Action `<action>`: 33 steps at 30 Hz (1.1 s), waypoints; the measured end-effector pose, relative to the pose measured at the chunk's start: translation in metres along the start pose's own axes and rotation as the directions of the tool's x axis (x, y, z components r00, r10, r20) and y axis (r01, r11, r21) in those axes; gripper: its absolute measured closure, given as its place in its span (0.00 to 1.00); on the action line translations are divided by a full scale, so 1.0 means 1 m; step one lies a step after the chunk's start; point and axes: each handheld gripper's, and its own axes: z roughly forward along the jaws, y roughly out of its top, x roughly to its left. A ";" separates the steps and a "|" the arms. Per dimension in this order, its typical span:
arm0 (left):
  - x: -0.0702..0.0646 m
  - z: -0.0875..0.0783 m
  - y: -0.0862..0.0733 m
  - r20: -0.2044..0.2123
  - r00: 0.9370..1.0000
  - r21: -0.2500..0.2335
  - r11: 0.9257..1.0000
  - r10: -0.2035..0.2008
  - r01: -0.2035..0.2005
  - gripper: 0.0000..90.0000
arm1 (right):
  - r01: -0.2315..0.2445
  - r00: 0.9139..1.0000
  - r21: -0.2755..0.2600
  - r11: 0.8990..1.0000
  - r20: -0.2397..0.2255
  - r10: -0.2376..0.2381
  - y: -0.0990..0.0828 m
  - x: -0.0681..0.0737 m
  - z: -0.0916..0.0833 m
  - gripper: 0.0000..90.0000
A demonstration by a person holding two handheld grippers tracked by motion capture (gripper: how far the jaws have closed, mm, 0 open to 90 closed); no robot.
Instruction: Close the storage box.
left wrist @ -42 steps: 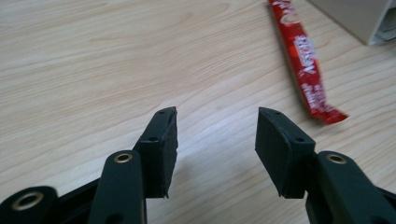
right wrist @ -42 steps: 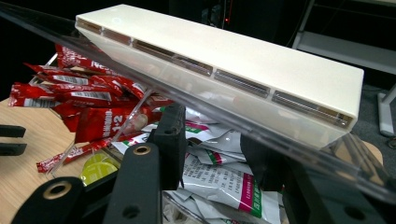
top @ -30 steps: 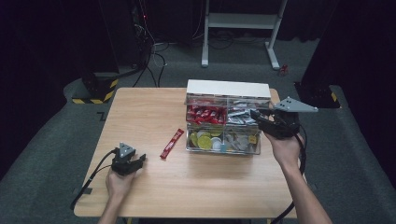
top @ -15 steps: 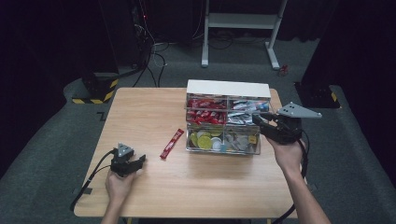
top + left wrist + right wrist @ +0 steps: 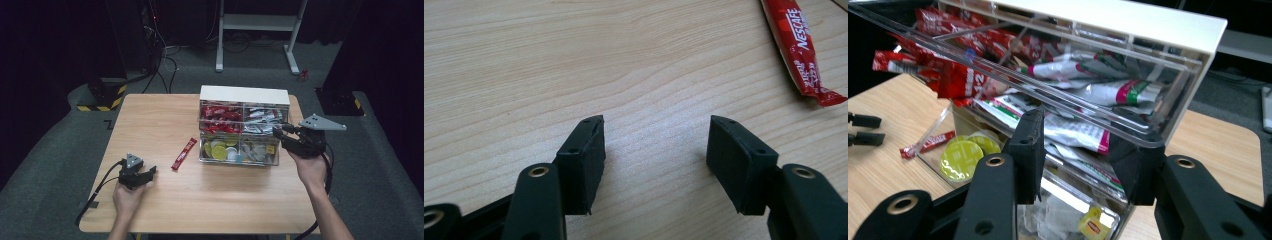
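A clear compartment box (image 5: pixel 243 131) with a white top is seen toward the far right of the worktop (image 5: pixel 150 125). The right tool (image 5: pixel 1079 150) is held at its right front corner, jaws apart. The left tool (image 5: pixel 654 150) is rested open on the worktop, near a red sachet (image 5: pixel 800 45)

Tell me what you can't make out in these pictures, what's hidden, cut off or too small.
- High view: print on the loose red packet is too small to read.
- Left gripper view: the packet's upper end runs off the top edge.
- Right gripper view: the right gripper hides the lower front of the clear box; whether its jaws touch the raised drawer is unclear.
- High view: the left gripper looks tiny; its open jaws show better close up.
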 end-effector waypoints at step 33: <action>0.000 0.000 0.000 -0.001 1.000 0.000 1.000 0.000 0.000 0.45 | -0.031 0.999 -0.029 0.999 0.027 0.032 -0.025 -0.012 -0.025 0.62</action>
